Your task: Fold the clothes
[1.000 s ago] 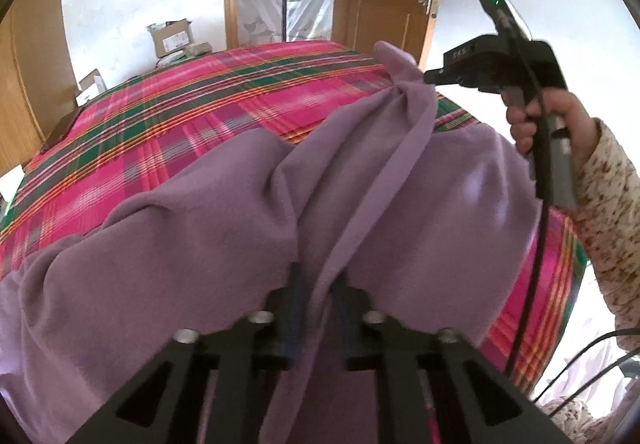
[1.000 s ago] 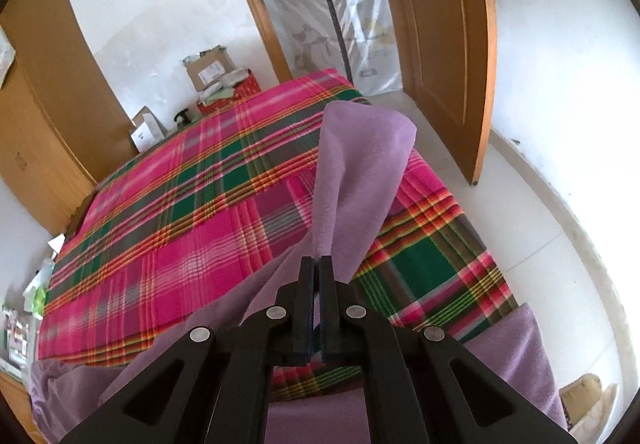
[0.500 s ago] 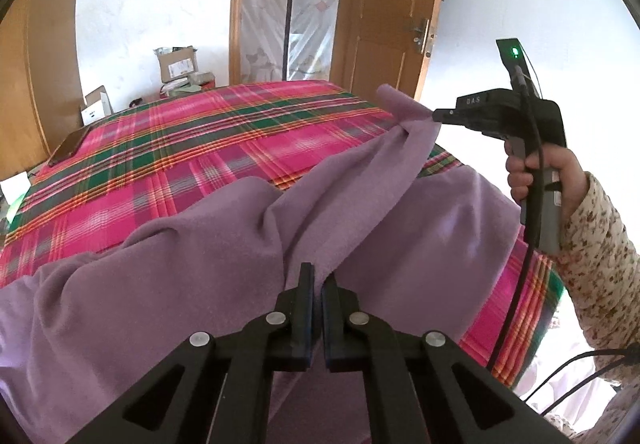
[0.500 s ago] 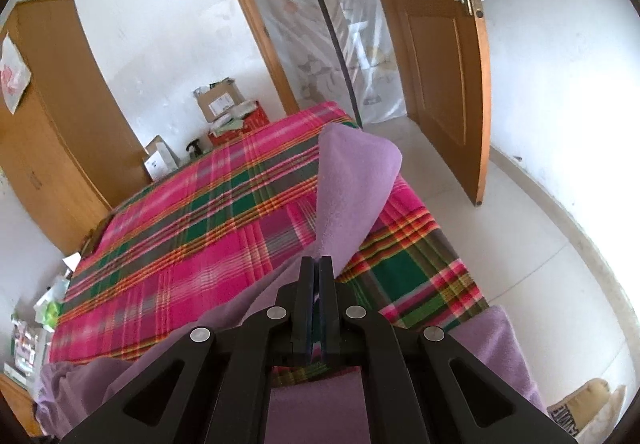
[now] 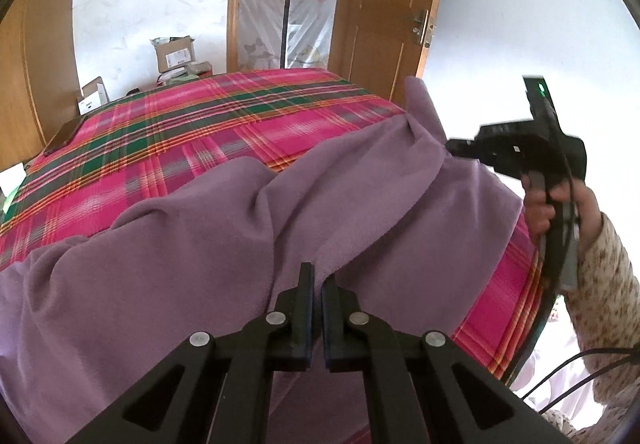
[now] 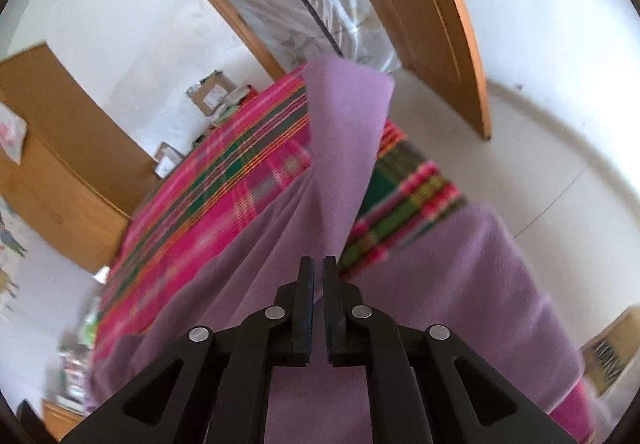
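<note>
The purple garment [image 5: 208,244] is a soft, fleecy piece of one plain mauve colour, lying in broad rumpled folds across the near half of a bed covered by a pink, green and orange plaid bedspread [image 5: 192,132]. One thick fold runs diagonally from the near edge up to a raised corner at the far right, where the cloth stands in a peak (its tip sticks up past the bed's edge). In the right wrist view that same flap [image 6: 344,148] rises as a smooth upright sheet, curling over at the top. The left gripper [image 5: 318,284] has its jaws all but together, pinching the near end of the diagonal fold. The right gripper [image 6: 318,272] has its jaws opening, a narrow slot showing between them with the purple cloth at it; whether the pads still press on it I cannot tell. A hand [image 5: 560,204] in a speckled sleeve [image 5: 600,292] holds that gripper's handle. Beyond the bed stand cardboard boxes [image 5: 174,52] and an open wooden door [image 5: 384,4].
</note>
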A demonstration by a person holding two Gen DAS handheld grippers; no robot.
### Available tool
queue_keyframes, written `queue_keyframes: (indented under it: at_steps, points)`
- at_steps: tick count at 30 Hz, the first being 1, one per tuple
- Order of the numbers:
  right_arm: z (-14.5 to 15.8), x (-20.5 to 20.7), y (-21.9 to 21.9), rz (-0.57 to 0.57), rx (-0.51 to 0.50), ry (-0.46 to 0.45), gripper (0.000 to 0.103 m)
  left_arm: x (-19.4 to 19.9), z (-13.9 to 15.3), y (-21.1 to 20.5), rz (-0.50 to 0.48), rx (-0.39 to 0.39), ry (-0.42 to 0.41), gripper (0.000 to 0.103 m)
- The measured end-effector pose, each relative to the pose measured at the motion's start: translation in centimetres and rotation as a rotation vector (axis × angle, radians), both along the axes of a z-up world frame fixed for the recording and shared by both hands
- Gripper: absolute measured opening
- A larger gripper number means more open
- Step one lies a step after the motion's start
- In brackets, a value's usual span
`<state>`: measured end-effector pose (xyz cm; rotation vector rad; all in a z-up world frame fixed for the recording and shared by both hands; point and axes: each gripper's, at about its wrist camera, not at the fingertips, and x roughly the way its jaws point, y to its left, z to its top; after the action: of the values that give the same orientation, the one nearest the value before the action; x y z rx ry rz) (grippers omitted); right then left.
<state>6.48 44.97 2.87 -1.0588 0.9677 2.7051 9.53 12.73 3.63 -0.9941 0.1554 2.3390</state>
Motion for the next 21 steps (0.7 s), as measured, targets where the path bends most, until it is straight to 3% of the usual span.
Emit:
queue_keyframes:
  at_steps: [5,7,10,15,21]
  points:
    - [-0.7,2.1,-0.6,0.048,-0.133,0.047,0.025,0.0,0.4,-0.3,0.01,0.019,0.005,0.003]
    - [-0.7,2.3,-1.1,0.081,-0.167,0.07,0.037,0.1,0.4,-0.3,0.012,0.02,0.001,0.003]
    - [-0.9,1.5,-1.7,0.133,-0.218,0.07,0.038,0.0,0.3,-0.4,0.016,0.026,-0.006,0.003]
    - [-2.4,0.9,-2.7,0.125,-0.289,0.002,0.04,0.1,0.8,-0.6,0.02,0.046,0.0,0.003]
    - [-2.9,1.0,-4.6,0.161,-0.362,-0.001,0.04,0.0,1.2,-1.0,0.021,0.071,-0.009,0.003]
